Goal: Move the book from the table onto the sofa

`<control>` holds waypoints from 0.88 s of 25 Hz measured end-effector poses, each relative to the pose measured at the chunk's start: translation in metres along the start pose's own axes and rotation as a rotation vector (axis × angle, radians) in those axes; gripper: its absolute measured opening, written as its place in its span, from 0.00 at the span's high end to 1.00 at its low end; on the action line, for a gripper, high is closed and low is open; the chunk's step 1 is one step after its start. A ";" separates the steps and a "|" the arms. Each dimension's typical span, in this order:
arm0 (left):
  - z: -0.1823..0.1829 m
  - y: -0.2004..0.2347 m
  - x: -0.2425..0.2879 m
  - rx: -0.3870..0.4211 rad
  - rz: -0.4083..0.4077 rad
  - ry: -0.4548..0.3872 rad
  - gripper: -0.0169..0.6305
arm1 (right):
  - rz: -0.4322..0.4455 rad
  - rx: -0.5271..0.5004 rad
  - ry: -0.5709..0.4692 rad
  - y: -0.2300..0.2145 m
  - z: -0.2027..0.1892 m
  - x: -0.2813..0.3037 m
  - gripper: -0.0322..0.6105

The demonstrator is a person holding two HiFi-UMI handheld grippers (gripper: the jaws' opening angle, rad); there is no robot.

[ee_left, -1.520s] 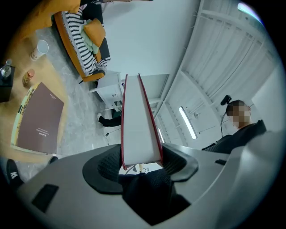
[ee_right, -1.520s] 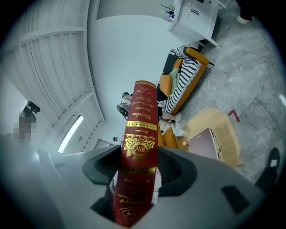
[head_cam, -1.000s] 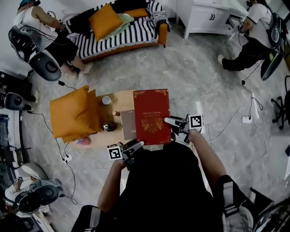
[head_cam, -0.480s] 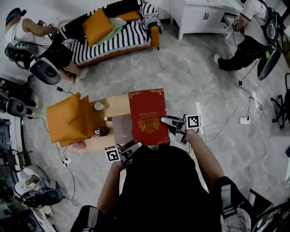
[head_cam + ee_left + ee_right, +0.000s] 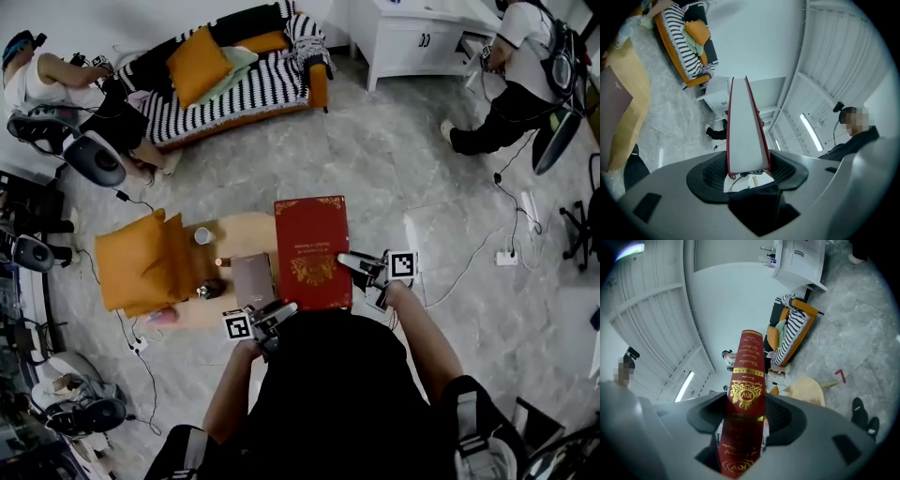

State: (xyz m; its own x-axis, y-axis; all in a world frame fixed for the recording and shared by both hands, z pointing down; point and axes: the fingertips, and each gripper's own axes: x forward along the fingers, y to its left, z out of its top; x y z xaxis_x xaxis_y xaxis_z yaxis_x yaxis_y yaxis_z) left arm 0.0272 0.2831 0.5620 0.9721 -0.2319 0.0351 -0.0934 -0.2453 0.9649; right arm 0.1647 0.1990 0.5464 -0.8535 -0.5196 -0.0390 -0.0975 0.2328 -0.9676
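Note:
A big red book (image 5: 312, 251) with gold print hangs flat in the air over the right end of the low wooden table (image 5: 246, 232). My left gripper (image 5: 281, 309) is shut on its near left corner. In the left gripper view the book's white page edge (image 5: 745, 136) stands between the pads. My right gripper (image 5: 349, 260) is shut on its right side. The right gripper view shows the gilt red spine (image 5: 745, 399) clamped between the jaws. The striped sofa (image 5: 234, 80) with an orange cushion stands far off at the upper left.
On the table lie a grey-brown book (image 5: 251, 279), a cup (image 5: 202, 235) and a small dark object. A large orange cushion (image 5: 141, 261) leans at its left end. Two people sit at the upper left (image 5: 56, 75) and upper right (image 5: 525, 66). A white cabinet (image 5: 412, 33) stands beside the sofa.
Both grippers have carried the red book a little to the right, off the grey-brown book it overlapped. The grips are unchanged.

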 end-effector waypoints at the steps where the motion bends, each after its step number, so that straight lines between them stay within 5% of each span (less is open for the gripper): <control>1: 0.002 0.007 0.000 -0.002 0.006 0.014 0.58 | -0.014 0.000 0.002 -0.004 0.003 0.002 0.56; 10: 0.062 0.031 0.026 -0.019 -0.040 0.053 0.58 | -0.089 -0.043 0.018 -0.021 0.062 0.033 0.56; 17: 0.092 0.053 0.047 0.031 -0.045 0.208 0.57 | -0.109 -0.071 -0.026 -0.031 0.097 0.041 0.56; 22: 0.108 0.052 0.065 0.012 -0.040 0.192 0.57 | -0.121 -0.042 -0.044 -0.042 0.113 0.027 0.56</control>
State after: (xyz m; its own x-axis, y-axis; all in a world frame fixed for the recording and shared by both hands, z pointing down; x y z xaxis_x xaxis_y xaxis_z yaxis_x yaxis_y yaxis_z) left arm 0.0627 0.1534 0.5860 0.9982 -0.0384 0.0468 -0.0552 -0.2623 0.9634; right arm 0.2038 0.0820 0.5576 -0.8114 -0.5808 0.0654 -0.2204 0.2004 -0.9546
